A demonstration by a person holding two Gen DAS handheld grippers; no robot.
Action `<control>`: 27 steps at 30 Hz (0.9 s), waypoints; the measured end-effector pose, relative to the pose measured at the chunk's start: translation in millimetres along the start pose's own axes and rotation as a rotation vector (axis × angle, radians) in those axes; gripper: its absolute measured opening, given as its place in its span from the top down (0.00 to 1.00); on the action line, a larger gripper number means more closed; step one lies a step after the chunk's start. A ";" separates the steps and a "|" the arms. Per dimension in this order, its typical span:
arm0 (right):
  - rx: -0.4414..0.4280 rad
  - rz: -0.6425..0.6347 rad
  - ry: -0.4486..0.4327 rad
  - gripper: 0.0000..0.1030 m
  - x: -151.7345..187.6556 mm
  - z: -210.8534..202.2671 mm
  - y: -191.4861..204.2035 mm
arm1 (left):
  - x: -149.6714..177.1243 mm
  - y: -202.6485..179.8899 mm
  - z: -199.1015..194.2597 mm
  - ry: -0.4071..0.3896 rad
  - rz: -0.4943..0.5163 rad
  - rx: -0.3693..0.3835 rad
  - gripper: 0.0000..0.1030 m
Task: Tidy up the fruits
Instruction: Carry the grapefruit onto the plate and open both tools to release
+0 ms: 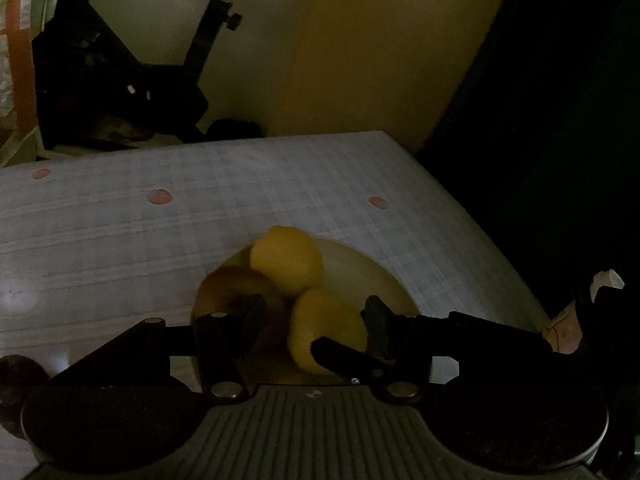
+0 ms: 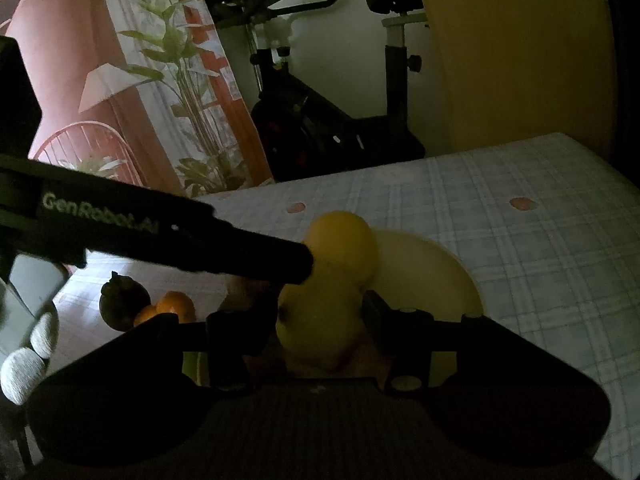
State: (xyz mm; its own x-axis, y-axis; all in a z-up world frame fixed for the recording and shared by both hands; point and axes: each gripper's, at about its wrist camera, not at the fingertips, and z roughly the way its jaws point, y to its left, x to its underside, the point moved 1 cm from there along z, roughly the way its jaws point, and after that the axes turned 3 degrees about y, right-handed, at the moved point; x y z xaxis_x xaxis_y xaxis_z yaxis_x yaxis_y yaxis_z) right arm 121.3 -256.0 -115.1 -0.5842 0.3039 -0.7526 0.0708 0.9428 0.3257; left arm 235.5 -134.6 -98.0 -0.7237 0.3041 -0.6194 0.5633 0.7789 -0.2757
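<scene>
A checked cloth with small pink dots covers the desk, and the room is dim. Near the edge sits a pale plate carrying 2 yellow fruits, a near one and a far one, plus a brownish apple to their left. The right hand-held gripper angles down with its jaws half wide around the near yellow fruit; contact is unclear. The left hand-held gripper hovers half wide over the plate, gripping nothing. Left of the plate lie a dark mangosteen and 2 oranges. Beyond the desk stand an exercise bike, a plant and a yellow wall.
</scene>
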 end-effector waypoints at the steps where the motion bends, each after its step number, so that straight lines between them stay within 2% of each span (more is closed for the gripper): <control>1: 0.003 -0.004 0.003 0.51 -0.5 0.8 0.2 | 0.7 2.3 -1.9 -0.003 -0.006 -0.003 0.45; 13: 0.066 -0.054 0.030 0.50 -5.3 0.6 13.3 | 7.6 26.6 -31.5 -0.029 -0.022 -0.060 0.45; 27: 0.032 -0.124 -0.010 0.50 -16.4 -16.1 46.6 | 19.1 56.2 -85.9 -0.088 -0.047 -0.147 0.45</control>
State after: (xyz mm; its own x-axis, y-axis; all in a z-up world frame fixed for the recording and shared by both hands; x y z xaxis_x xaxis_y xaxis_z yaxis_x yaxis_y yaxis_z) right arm 121.2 -219.3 -78.4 -0.5820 0.1858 -0.7917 0.0246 0.9771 0.2113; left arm 219.1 -37.8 -62.1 -0.7064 0.2217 -0.6722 0.4609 0.8649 -0.1990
